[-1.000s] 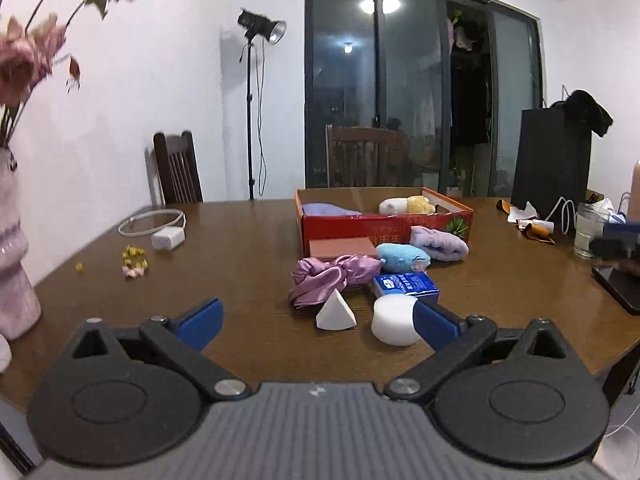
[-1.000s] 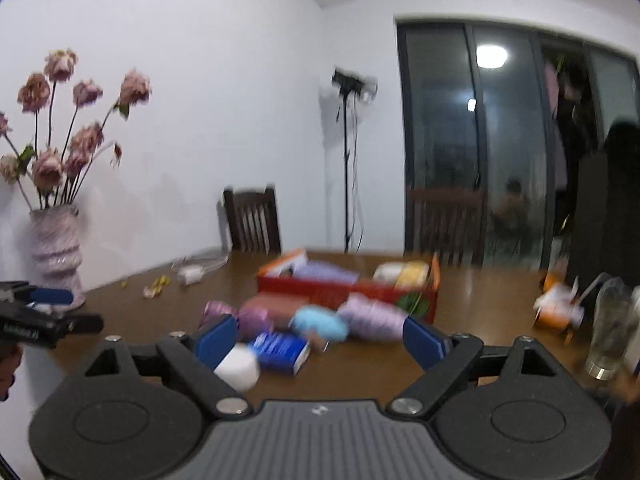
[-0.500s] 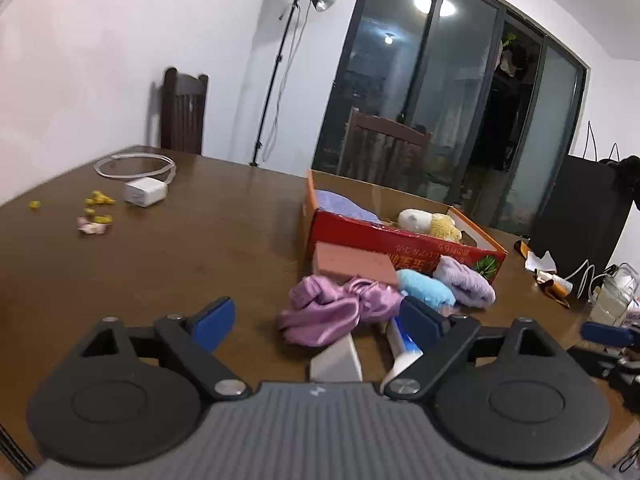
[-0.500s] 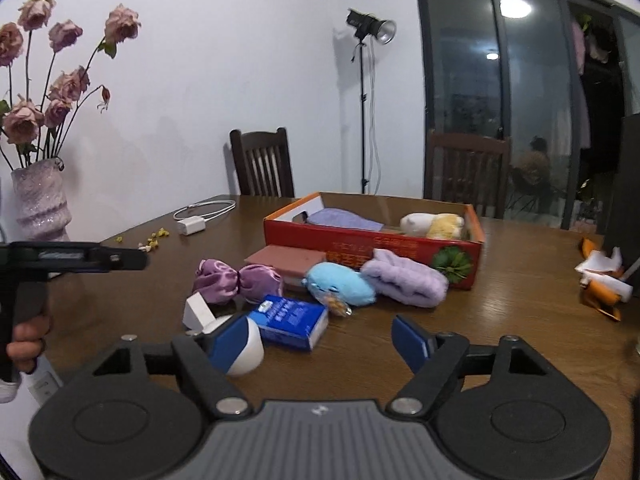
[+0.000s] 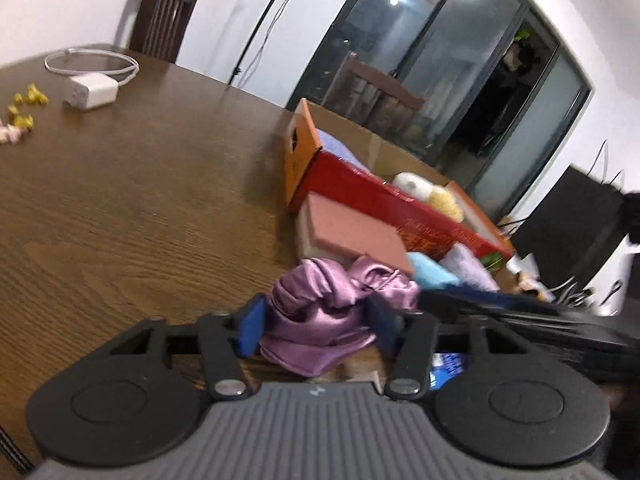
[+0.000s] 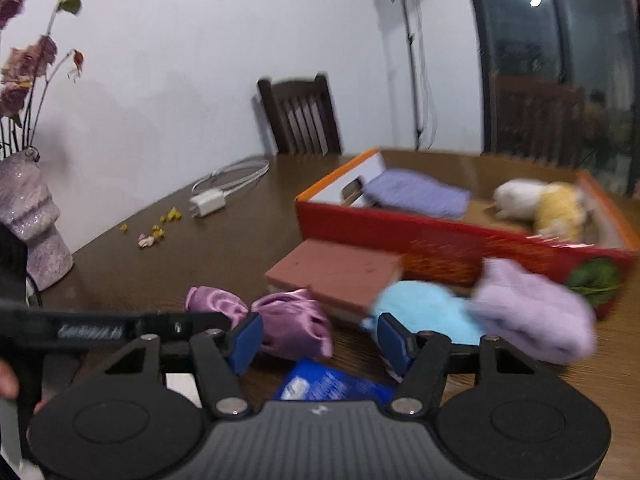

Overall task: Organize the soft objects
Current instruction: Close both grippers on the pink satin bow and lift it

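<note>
The left gripper (image 5: pixel 316 326), open, straddles the shiny purple satin scrunchie (image 5: pixel 332 312) lying on the brown wooden counter (image 5: pixel 140 208) before the red cardboard box (image 6: pixel 448 240), seemingly to grasp it, while the right gripper (image 6: pixel 320 338) hovers open above the pile.

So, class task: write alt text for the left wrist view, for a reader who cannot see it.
The left gripper has its open blue-padded fingers on either side of a crumpled purple satin cloth on a brown wooden table. Beyond lie a pink foam block and a red cardboard box holding soft toys.
</note>
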Motion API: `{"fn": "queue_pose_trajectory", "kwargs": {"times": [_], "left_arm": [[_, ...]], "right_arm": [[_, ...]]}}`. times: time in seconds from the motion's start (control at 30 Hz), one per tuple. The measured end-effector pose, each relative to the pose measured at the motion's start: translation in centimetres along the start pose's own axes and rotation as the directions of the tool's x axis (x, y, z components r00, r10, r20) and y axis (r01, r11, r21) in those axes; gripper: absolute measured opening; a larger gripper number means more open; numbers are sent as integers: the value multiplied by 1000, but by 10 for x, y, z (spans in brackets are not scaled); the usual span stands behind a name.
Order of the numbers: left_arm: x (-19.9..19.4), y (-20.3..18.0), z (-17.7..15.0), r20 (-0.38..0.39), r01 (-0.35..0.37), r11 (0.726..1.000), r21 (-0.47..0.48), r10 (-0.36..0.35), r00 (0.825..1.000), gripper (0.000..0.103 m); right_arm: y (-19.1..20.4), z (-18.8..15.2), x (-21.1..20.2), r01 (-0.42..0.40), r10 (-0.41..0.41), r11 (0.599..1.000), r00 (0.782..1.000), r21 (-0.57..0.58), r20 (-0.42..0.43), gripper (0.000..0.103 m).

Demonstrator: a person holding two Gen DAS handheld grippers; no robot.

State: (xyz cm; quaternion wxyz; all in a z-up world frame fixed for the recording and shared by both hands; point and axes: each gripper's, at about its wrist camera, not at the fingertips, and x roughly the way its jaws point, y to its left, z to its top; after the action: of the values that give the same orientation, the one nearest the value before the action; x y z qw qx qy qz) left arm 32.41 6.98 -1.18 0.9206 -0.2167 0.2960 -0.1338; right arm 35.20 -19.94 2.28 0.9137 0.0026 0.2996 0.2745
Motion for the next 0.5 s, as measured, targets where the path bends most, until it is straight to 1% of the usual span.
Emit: {"fn": "queue_pose_trajectory", "kwargs": {"times": [0.03,0.07,0.1,0.13,0.17,0.2,0.23,0.3,0.37,0.43,0.5], "left_arm": [[-1,2,1,10,10,1000,1,-10,1000,35],[-2,2,2,21,-1,1000,4,1,1000,26],[-4,3,3,33,-13,1000,12,12,999,22],[-5,2,5,36,-16,1000,14,15,999,15],[-7,2,8,39,-8,1000,11,7,999,13],[-11,-1,10,48,8,1000,11,-9,999,13],[-15,-5,13,60,19,1000,18,-20,998,9],[-26,-21,17,91,40,998,53,-45,995,9],[-44,-39,18,123,71,994,85,-81,989,9],[-61,-59,15,144,122,987,107,-137,980,9],[-73,-81,5,135,169,976,137,-188,973,9]], "right_arm": [[-1,3,13,-16,17,1000,999,19,-30,46],[-2,5,24,-36,37,999,998,31,-58,38],[-3,5,32,-63,65,997,996,40,-61,35],[-5,6,38,-89,93,994,994,61,-61,30],[-5,7,39,-98,102,992,993,74,-59,23],[-5,10,38,-98,101,993,994,73,-49,19],[-3,12,33,-98,100,993,994,68,-34,16],[4,15,16,-93,93,995,996,36,4,14],[17,17,-11,-55,57,998,996,-30,65,14],[28,14,-48,-8,20,996,990,-84,143,14],[30,4,-90,21,-3,996,980,-84,201,14]]}}
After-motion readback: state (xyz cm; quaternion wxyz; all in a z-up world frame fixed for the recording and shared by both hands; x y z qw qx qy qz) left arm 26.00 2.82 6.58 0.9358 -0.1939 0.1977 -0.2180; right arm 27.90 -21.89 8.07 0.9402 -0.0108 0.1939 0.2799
